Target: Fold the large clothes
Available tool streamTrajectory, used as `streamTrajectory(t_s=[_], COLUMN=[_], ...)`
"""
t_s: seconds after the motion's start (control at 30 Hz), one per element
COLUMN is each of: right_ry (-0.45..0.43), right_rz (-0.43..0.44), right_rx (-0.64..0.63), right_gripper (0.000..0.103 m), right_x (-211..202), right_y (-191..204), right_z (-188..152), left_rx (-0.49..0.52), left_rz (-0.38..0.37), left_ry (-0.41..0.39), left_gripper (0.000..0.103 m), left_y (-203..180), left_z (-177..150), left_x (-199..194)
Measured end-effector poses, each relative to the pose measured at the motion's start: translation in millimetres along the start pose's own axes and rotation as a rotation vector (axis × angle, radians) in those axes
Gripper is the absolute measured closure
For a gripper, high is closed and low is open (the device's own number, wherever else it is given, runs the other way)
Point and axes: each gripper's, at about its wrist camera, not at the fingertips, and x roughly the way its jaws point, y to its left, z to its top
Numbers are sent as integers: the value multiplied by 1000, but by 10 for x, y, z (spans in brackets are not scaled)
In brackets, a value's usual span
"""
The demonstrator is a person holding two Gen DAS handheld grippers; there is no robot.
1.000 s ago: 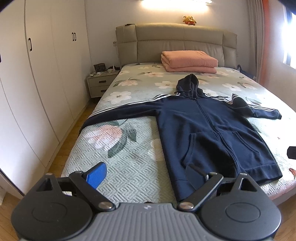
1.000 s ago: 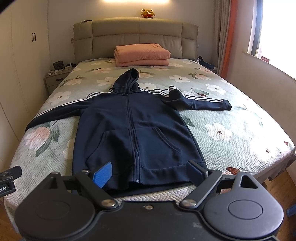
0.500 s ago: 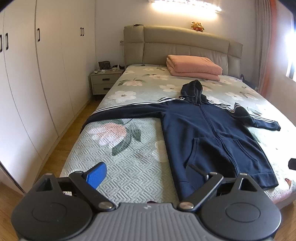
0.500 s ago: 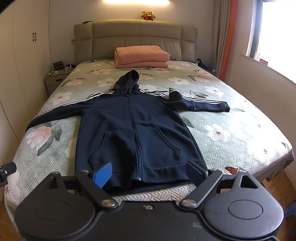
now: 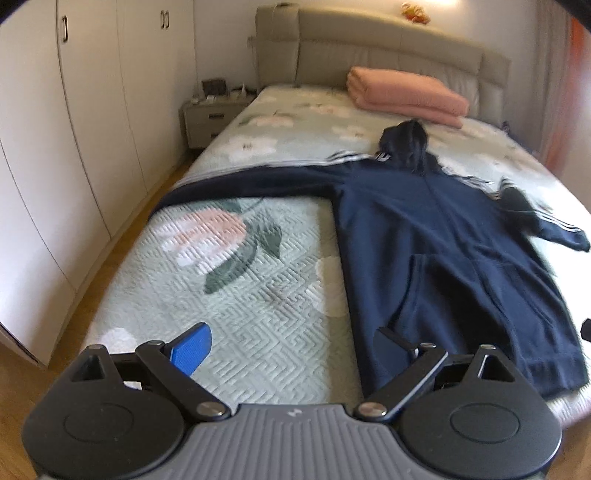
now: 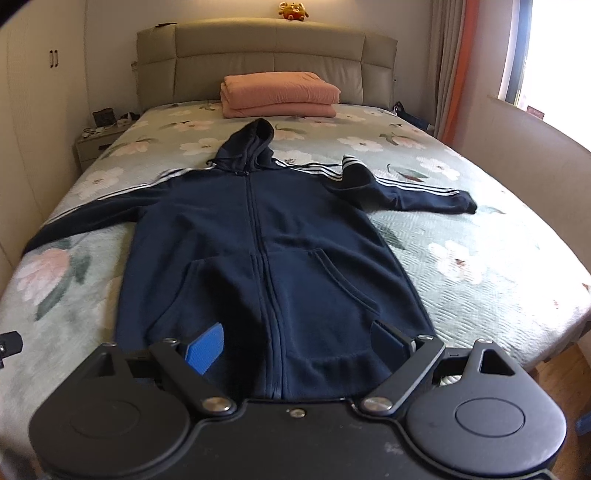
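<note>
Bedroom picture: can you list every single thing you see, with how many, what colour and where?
hoodie: one, navy with white sleeve stripes, spread flat on the bed, zipped, hood toward the headboard
folded blanket: one, pink, at the head of the bed
bed: one, green floral quilt, beige padded headboard
plush toy: one, orange, on top of the headboard
nightstand: one, pale, beside the bed near the wardrobe, small items on top
wardrobe: one, white doors, along the wall
curtain: one, orange and beige, by the window
left gripper: black with blue pads, open, over the quilt edge
right gripper: black with blue pads, open, over the hoodie hem
</note>
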Motion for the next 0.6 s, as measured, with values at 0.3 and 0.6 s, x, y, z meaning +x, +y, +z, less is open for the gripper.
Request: streamTrajectory(t_s=[0.3,0.6], right_ry=[-81,-42], right_rz=[-33,-204], right_rx=[185,243], right_gripper=[0,0], right_x=[1578,2148], right_y=[-444,-1192], right_z=[-40,831], left_rx=[6,59], left_rz=[-72,-142], left_ry=[87,105], left_gripper=[22,20], left_y=[-881,-1709], left_z=[555,1470], left_x=[1595,2031])
